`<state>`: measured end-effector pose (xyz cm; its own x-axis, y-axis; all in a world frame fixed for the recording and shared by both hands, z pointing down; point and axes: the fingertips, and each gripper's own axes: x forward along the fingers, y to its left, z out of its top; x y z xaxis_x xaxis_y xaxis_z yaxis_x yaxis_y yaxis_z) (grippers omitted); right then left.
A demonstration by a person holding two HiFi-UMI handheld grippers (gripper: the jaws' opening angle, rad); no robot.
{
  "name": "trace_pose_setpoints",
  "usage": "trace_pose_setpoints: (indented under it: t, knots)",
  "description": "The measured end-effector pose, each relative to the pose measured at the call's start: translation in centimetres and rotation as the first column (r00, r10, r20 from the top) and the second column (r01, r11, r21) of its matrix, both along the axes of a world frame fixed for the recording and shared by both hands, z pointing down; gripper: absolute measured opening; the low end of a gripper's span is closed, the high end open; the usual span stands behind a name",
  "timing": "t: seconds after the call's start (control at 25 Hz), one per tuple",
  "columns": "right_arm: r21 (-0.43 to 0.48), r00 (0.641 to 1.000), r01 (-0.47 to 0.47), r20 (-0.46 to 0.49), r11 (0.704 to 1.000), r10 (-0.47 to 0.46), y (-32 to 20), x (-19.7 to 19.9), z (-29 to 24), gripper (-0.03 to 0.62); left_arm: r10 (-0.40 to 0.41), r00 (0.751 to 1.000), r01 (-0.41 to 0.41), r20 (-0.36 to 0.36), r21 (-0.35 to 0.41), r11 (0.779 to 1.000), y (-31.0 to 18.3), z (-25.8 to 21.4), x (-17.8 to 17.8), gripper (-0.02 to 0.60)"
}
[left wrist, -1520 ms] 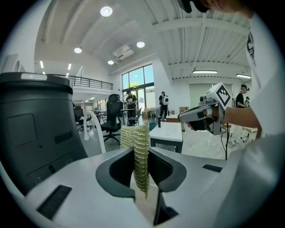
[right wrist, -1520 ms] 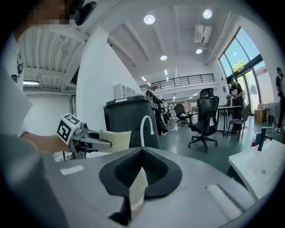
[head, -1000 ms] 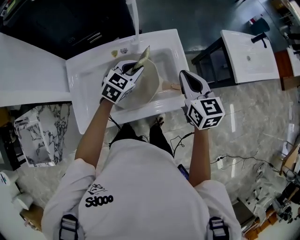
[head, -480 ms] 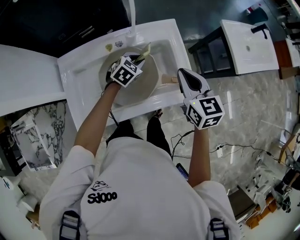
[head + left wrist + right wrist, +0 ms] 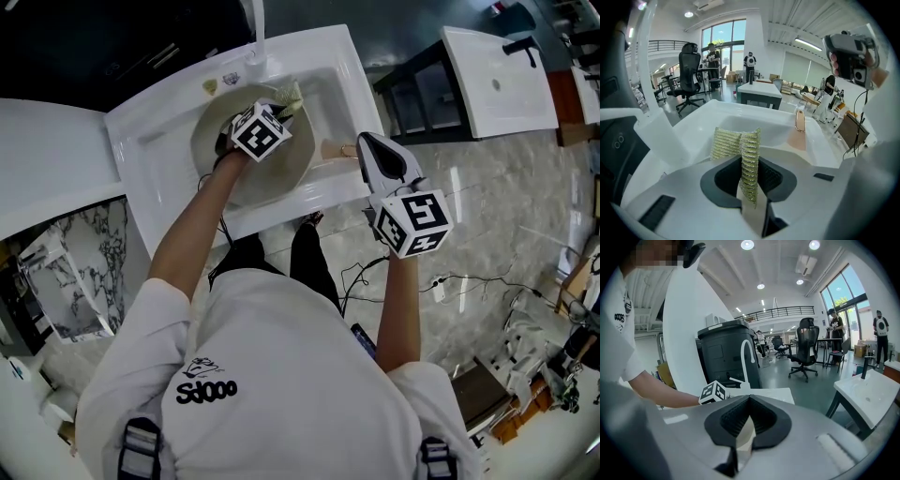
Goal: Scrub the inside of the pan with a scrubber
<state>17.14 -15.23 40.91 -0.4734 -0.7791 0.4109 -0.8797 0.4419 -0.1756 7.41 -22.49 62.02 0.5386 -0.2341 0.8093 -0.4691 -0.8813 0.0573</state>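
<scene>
A cream pan (image 5: pixel 234 173) lies in the white sink (image 5: pixel 155 150), its wooden handle (image 5: pixel 335 150) pointing right. My left gripper (image 5: pixel 281 103) is over the pan's far side, shut on a yellow-green mesh scrubber (image 5: pixel 291 93). In the left gripper view the scrubber (image 5: pixel 740 147) stands folded between the jaws of the left gripper (image 5: pixel 750 176), with the pan handle (image 5: pixel 800 122) beyond at the right. My right gripper (image 5: pixel 362 148) is shut on the pan handle; in the right gripper view a cream strip of handle (image 5: pixel 744 437) shows between the pads of the right gripper (image 5: pixel 746 425).
A curved faucet (image 5: pixel 255 37) rises at the sink's back edge. A white counter (image 5: pixel 47 150) runs off to the left. To the right stand a dark table (image 5: pixel 422 108) and a second white basin (image 5: pixel 497 84). Cables (image 5: pixel 450 281) trail over the marble floor.
My left gripper has slid with the scrubber away from me across the pan, toward the faucet. The right gripper has kept its hold on the handle.
</scene>
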Motion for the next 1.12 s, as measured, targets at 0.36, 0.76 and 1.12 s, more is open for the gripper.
trace_pose_setpoints:
  t: [0.36, 0.76, 1.12]
  knots:
    - [-0.032, 0.999, -0.035, -0.009, 0.999, 0.035, 0.9, 0.5, 1.1, 0.009, -0.014, 0.996, 0.010, -0.093, -0.048, 0.999, -0.6, 3.2, 1.6, 0.081]
    - [-0.057, 0.999, -0.053, -0.003, 0.997, 0.053, 1.2, 0.8, 2.0, 0.009, 0.039, 0.983, -0.068, -0.179, -0.155, 0.986, 2.7, 4.5, 2.9, 0.081]
    - [-0.064, 0.999, -0.047, 0.006, 0.997, 0.048, 1.1, 0.0, 2.2, 0.009, 0.212, 0.950, -0.267, -0.231, -0.241, 0.933, 6.8, 4.1, 3.7, 0.081]
